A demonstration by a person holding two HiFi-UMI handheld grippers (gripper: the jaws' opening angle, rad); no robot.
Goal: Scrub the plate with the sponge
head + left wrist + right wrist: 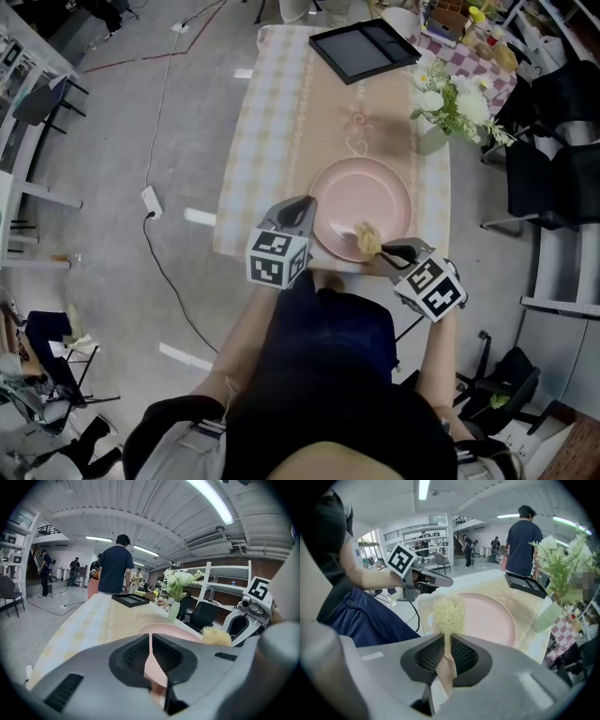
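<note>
1. Status. The pink plate point(361, 202) lies on the cloth-covered table point(272, 112) at centre frame in the head view. I read the left gripper point(302, 214) as clamped on the plate's left rim. In the left gripper view both jaws are closed, with the thin pink edge pinched between them. The right gripper point(384, 250) has its jaws closed on the tail of the sponge point(367, 238), a straw-yellow fibrous pad. The free end of the pad stands out ahead of the jaws.

2. Position of the sponge. In the head view it sits over the plate's lower right rim. I cannot confirm from any view that it is pressed against the plate.

3. Step in hand. I judge this to be the start of a scrubbing stroke: the plate is braced and the sponge is presented at the edge.

4. Next move. Press the pad onto the plate, then sweep it toward upper frame across the bowl, keeping the left clamp firm so the plate does not slide.

5. Clearance. The vase of white flowers point(441, 108) and the black tray point(364, 47) stand well apart, at upper right.
</note>
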